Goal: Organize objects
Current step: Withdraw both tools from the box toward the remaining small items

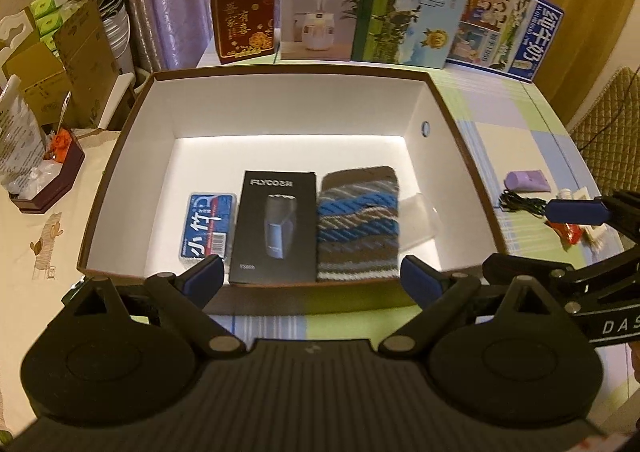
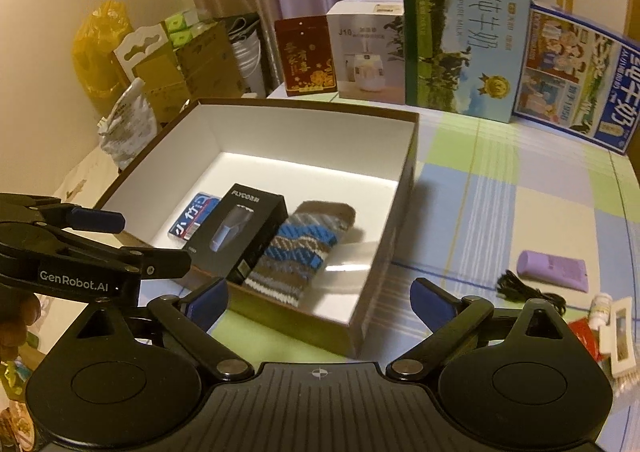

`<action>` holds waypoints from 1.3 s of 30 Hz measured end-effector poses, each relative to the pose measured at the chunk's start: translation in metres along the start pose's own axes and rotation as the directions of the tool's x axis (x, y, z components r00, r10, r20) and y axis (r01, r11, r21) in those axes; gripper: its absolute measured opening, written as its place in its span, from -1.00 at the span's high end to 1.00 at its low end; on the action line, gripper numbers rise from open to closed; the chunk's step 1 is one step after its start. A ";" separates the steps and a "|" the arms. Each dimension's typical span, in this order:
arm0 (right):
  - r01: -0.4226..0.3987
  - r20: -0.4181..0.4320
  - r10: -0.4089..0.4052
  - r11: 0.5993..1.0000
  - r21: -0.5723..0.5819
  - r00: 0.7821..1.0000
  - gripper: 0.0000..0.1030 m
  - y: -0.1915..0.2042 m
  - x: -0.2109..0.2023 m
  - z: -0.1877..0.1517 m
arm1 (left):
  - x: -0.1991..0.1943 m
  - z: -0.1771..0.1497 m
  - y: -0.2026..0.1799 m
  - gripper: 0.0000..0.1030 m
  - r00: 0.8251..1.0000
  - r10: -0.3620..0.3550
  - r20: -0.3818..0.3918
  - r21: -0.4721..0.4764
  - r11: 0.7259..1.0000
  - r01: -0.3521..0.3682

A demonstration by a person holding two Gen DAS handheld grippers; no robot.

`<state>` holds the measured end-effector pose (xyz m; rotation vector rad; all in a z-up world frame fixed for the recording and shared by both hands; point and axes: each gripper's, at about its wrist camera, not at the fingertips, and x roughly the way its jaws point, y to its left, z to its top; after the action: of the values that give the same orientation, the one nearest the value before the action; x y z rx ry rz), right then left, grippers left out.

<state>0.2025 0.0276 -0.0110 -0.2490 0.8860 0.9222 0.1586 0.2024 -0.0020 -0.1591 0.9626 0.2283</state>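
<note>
A brown box with white inside (image 1: 280, 108) (image 2: 304, 140) sits on the checked tablecloth. In it lie a blue card pack (image 1: 208, 226) (image 2: 194, 218), a black FLYCO shaver box (image 1: 274, 226) (image 2: 236, 232) and a striped knit sock (image 1: 358, 220) (image 2: 298, 248) in a clear wrapper. My left gripper (image 1: 312, 278) is open and empty just before the box's near wall. My right gripper (image 2: 320, 304) is open and empty at the box's near right corner. Right of the box lie a purple case (image 1: 526, 180) (image 2: 552, 270), a black cable (image 1: 522, 204) (image 2: 528, 292) and small packets (image 2: 604, 328).
Cartons stand along the far table edge: a red box (image 1: 245, 18), a white humidifier box (image 1: 318, 8) and two milk cartons (image 1: 416, 0) (image 1: 508, 28). A dark tray with clutter (image 1: 48, 180) sits at left, cardboard boxes (image 1: 60, 64) behind it.
</note>
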 end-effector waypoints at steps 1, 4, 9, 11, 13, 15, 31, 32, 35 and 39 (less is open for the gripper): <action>0.002 0.002 -0.002 1.000 0.003 1.000 -0.85 -0.002 -0.004 -0.003 | -0.002 -0.002 -0.003 -0.81 1.000 -0.001 0.002 0.004 1.000 0.001; 0.006 0.004 -0.006 1.000 0.013 1.000 -0.85 -0.007 -0.014 -0.012 | -0.007 -0.007 -0.012 -0.81 1.000 -0.007 0.003 0.016 1.000 0.007; 0.013 0.004 -0.014 0.999 0.036 1.000 -0.86 -0.020 -0.031 -0.028 | -0.013 -0.017 -0.034 -0.81 1.000 -0.014 0.001 0.039 0.999 0.014; 0.018 0.005 -0.018 0.999 0.047 1.000 -0.86 -0.026 -0.038 -0.033 | -0.015 -0.020 -0.042 -0.81 1.000 -0.024 -0.002 0.045 0.999 0.024; 0.022 0.008 -0.023 0.998 0.058 1.000 -0.86 -0.033 -0.047 -0.040 | -0.016 -0.024 -0.052 -0.81 0.999 -0.032 -0.006 0.052 0.998 0.032; 0.027 0.009 -0.027 0.997 0.070 1.000 -0.86 -0.040 -0.055 -0.047 | -0.017 -0.028 -0.064 -0.81 0.999 -0.041 -0.010 0.064 0.997 0.041; 0.098 -0.013 -0.097 0.978 0.186 0.995 -0.87 -0.117 -0.110 -0.100 | -0.009 -0.046 -0.165 -0.81 0.992 -0.112 -0.059 0.139 0.983 0.119; 0.101 -0.013 -0.101 0.976 0.191 0.995 -0.87 -0.121 -0.112 -0.102 | -0.009 -0.047 -0.170 -0.81 0.992 -0.114 -0.061 0.144 0.982 0.122; 0.112 -0.014 -0.111 0.972 0.208 0.994 -0.87 -0.135 -0.119 -0.108 | -0.007 -0.048 -0.185 -0.81 0.990 -0.121 -0.068 0.156 0.979 0.130; 0.135 -0.016 -0.136 0.963 0.231 0.991 -0.87 -0.156 -0.126 -0.115 | -0.003 -0.047 -0.205 -0.81 0.989 -0.128 -0.074 0.168 0.976 0.139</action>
<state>0.2234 -0.2025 -0.0146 -0.1062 0.9556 0.6845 0.1735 -0.0070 -0.0193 -0.0712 1.0256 0.0153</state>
